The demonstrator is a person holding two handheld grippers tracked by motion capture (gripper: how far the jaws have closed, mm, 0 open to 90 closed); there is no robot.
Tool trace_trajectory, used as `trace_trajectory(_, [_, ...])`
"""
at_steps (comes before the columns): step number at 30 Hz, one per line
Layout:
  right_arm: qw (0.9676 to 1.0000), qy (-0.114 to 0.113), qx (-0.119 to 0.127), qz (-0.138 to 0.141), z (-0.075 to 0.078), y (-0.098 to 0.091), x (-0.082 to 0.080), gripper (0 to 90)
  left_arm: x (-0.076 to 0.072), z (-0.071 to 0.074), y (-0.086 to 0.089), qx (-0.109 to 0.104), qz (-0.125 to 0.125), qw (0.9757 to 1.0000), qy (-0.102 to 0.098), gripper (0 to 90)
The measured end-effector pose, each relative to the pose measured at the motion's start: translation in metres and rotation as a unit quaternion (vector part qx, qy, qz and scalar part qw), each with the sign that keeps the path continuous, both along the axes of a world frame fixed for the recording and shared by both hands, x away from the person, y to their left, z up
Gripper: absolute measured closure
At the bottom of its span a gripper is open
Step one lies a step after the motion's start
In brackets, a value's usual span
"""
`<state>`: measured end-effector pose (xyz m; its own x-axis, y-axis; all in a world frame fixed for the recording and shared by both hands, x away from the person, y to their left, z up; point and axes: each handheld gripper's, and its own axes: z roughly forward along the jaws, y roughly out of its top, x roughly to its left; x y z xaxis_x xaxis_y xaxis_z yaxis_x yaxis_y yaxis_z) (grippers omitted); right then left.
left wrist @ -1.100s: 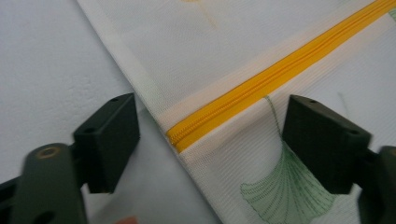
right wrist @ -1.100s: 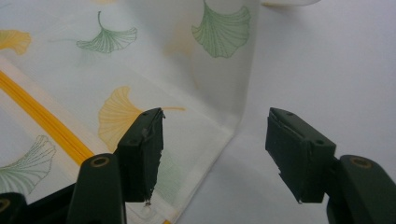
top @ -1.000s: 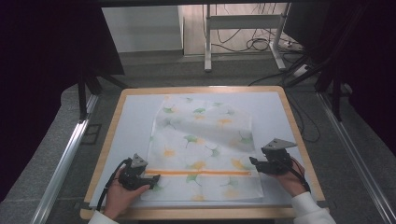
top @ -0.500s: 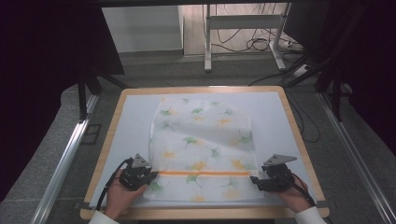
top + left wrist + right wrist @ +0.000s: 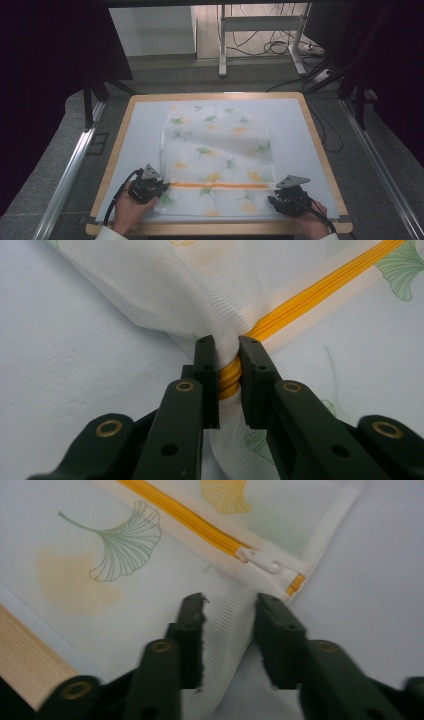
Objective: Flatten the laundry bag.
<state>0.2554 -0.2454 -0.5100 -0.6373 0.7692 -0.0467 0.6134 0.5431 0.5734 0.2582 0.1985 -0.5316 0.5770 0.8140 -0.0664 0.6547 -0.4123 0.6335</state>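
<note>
We now clench the left gripper (image 5: 229,365) on the mesh bag (image 5: 220,150) at its zipper (image 5: 320,287) end. Our right gripper (image 5: 230,605), just moved beside the zipper pull (image 5: 262,562), has been closing around the bag's edge, so unzipping can start.

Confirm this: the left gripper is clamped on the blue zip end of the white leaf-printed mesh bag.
Not quite: the zip is orange, not blue. The left gripper view shows the left gripper with its jaws, which have just been closing, pinching that zip's end on the white leaf-printed mesh bag.

A white tabletop (image 5: 135,145) with a wooden rim is being shown, and cables (image 5: 280,47) are being left lying on the floor behind.
</note>
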Motion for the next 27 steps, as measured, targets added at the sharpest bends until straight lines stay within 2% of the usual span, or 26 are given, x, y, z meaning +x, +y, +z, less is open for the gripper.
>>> trace_trajectory(1, [1.0000,0.000,0.000,0.000,0.000,0.000,0.000,67.6,0.000,0.000,0.000,0.000,0.000,1.0000,0.000,80.3])
trace_trajectory(2, [1.0000,-0.005,-0.004,0.000,0.000,0.001,0.001,77.5,0.000,0.000,0.000,0.001,-0.002,1.0000,0.001,80.4])
trace_trajectory(4, [0.9999,-0.009,-0.011,0.002,0.000,0.003,0.000,83.6,0.000,0.001,0.000,0.000,-0.004,1.0000,0.001,80.8])
trace_trajectory(8, [0.9995,-0.018,-0.023,0.012,0.001,0.006,0.000,88.2,-0.001,0.002,0.001,-0.001,-0.006,1.0000,0.000,81.1])
trace_trajectory(11, [0.9996,-0.012,-0.002,0.026,0.003,0.005,-0.001,88.6,-0.002,0.004,0.004,-0.005,-0.004,1.0000,-0.004,81.3])
trace_trajectory(12, [0.9996,-0.012,-0.002,0.026,0.003,0.005,-0.001,88.6,-0.002,0.004,0.004,-0.005,-0.004,1.0000,-0.004,81.3])
trace_trajectory(13, [0.9986,-0.012,0.027,0.043,0.009,0.006,-0.008,88.7,-0.008,0.007,0.009,-0.014,-0.002,0.9999,-0.005,81.3])
trace_trajectory(15, [0.9960,-0.004,0.056,0.069,0.014,0.008,-0.020,88.7,-0.017,0.008,0.013,-0.024,-0.005,0.9997,-0.005,81.3])
trace_trajectory(18, [0.9923,0.010,0.069,0.103,0.014,0.014,-0.041,88.7,-0.031,0.008,0.017,-0.027,-0.011,0.9996,-0.004,81.4])
trace_trajectory(20, [0.9911,0.014,0.065,0.115,0.012,0.017,-0.051,88.6,-0.037,0.006,0.019,-0.028,-0.013,0.9995,-0.001,81.3])
trace_trajectory(23, [0.9914,0.007,0.063,0.115,0.012,0.017,-0.054,88.5,-0.038,0.005,0.022,-0.028,-0.008,0.9996,0.000,81.2])
trace_trajectory(25, [0.9920,0.006,0.064,0.108,0.012,0.016,-0.050,88.5,-0.036,0.006,0.022,-0.027,-0.007,0.9996,0.000,81.2])
trace_trajectory(27, [0.9933,0.004,0.071,0.091,0.013,0.012,-0.039,88.5,-0.027,0.006,0.021,-0.024,-0.002,0.9997,-0.002,81.2])
